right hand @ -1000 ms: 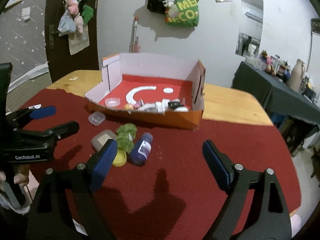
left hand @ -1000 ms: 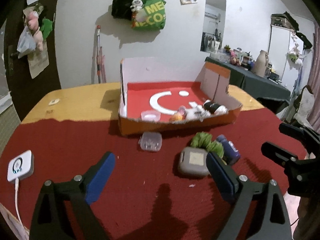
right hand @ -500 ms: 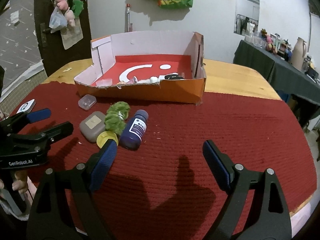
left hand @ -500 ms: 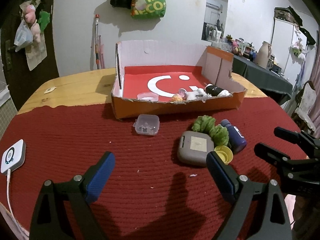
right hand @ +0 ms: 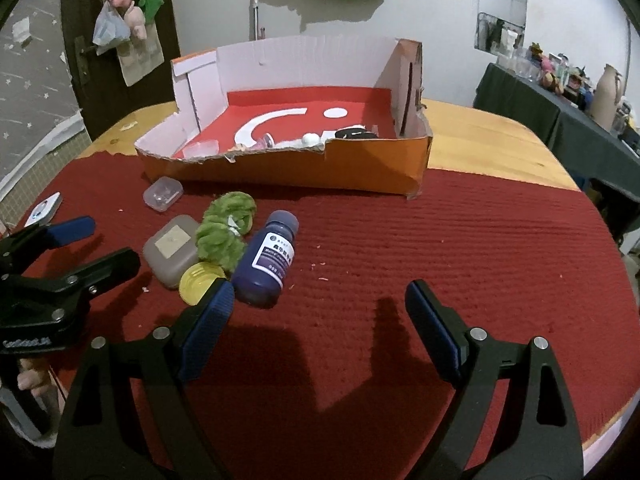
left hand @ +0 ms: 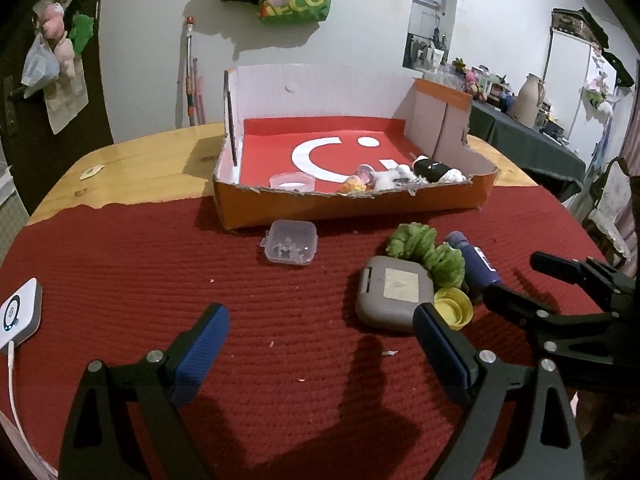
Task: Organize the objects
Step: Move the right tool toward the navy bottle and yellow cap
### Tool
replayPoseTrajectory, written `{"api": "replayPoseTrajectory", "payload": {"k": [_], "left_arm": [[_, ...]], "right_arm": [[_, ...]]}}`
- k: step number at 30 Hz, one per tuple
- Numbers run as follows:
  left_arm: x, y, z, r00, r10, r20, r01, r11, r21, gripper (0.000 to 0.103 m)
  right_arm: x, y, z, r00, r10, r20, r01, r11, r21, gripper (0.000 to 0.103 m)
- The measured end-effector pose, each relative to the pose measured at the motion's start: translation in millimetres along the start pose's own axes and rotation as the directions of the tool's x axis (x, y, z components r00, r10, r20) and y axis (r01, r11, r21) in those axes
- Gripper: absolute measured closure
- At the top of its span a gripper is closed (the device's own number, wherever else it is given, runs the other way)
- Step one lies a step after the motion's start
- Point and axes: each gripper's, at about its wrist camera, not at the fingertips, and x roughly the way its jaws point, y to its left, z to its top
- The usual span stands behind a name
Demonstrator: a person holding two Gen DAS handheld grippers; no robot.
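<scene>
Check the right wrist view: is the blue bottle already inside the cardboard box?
No, the blue bottle lies on its side on the red mat, in front of the cardboard box.

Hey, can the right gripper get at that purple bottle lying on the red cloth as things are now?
Probably yes. The right gripper is open and empty, and the purple bottle lies just ahead of its left finger, though the yellow cap and green scrunchie crowd its far side.

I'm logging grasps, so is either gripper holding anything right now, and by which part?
Nothing is held. The left gripper and right gripper both stand open and empty above the red mat.
</scene>
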Motion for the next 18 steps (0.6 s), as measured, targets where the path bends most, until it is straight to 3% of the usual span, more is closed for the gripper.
{"api": "replayPoseTrajectory", "payload": {"k": [8, 14, 18], "left_arm": [[6, -4, 2, 0.999, -0.02, -0.027, 0.021, 0.999, 0.025, 0.008], [11, -11, 5, 0.997, -0.048, -0.053, 0.051, 0.998, 0.044, 0.008], [12, -10, 8, 0.996, -0.068, -0.066, 0.071, 0.997, 0.041, 0.008]], "right_arm": [[11, -1, 3, 0.999, 0.006, -0.034, -0.006, 1.0, -0.002, 0.015], [8, -5, 7, 0.995, 0.089, -0.045, -0.087, 0.995, 0.051, 0.015], [10, -5, 13, 0.993, 0.102, -0.051, -0.099, 0.993, 0.066, 0.015]]}}
